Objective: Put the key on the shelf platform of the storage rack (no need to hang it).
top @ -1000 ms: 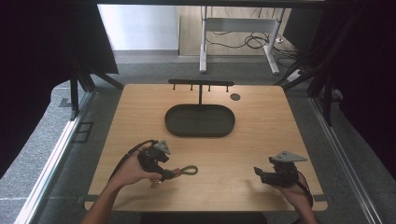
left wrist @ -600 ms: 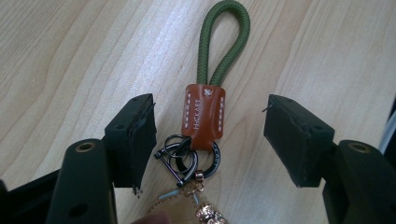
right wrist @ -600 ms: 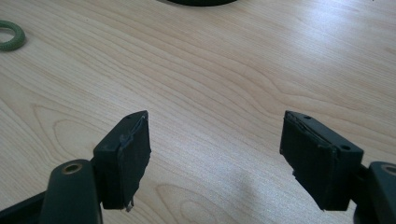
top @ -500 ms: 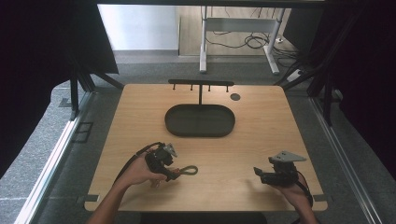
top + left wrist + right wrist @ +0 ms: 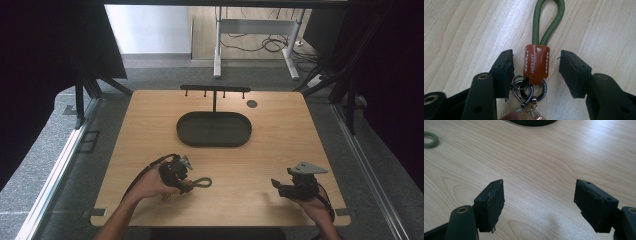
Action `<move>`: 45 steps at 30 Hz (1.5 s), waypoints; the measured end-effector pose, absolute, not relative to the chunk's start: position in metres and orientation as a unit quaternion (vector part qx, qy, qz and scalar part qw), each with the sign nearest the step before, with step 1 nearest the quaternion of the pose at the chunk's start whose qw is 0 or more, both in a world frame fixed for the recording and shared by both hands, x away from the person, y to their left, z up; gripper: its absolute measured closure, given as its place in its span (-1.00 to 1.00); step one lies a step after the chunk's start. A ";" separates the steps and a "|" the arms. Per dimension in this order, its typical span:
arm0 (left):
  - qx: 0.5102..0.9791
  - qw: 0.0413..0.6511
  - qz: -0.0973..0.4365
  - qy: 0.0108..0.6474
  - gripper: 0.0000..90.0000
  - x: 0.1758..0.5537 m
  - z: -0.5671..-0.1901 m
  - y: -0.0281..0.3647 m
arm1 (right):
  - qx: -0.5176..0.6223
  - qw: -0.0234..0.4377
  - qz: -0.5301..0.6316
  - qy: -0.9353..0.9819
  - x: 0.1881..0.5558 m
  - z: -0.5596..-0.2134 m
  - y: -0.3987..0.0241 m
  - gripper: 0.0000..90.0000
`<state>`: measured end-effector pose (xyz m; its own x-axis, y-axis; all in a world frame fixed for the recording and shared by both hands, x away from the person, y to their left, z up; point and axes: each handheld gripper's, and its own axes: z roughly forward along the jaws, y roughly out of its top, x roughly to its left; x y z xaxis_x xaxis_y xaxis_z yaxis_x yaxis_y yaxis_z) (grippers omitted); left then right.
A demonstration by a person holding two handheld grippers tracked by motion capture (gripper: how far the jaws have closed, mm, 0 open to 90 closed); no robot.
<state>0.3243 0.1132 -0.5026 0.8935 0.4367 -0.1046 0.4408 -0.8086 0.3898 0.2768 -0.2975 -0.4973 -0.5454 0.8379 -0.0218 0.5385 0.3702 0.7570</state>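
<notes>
A keychain lies flat on the wooden table, with a green rope loop (image 5: 549, 20), a brown stitched leather tag (image 5: 536, 62) and dark metal rings (image 5: 526, 87). My left gripper (image 5: 536, 53) straddles the tag from above. Its jaws have just been closing, with a gap still showing between each pad and the tag. In the high view this left gripper (image 5: 186, 184) is at the front left, with the rope loop (image 5: 202, 182) sticking out to its right. My right gripper (image 5: 539, 195) is open above bare wood, at the front right (image 5: 278, 187).
A black oval tray (image 5: 214, 130) sits at the table's middle back, with a black peg rack (image 5: 215, 90) standing behind it. A small dark disc (image 5: 252, 103) lies at the back right. The table's front edge runs close under both hands.
My left gripper has come down a little onto the keychain, and its jaws stand narrower around it. The right hand has kept still.
</notes>
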 end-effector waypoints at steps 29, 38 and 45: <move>0.963 0.167 0.014 0.211 0.48 0.325 -0.504 0.103 | 0.433 0.197 0.373 0.797 0.277 -0.497 -0.299 -0.44; 0.956 0.187 0.007 0.227 0.48 0.329 -0.487 0.114 | 0.435 0.198 0.373 0.795 0.277 -0.497 -0.300 -0.44; 0.952 0.196 0.010 0.237 0.48 0.332 -0.471 0.124 | 0.435 0.198 0.371 0.796 0.277 -0.498 -0.299 -0.44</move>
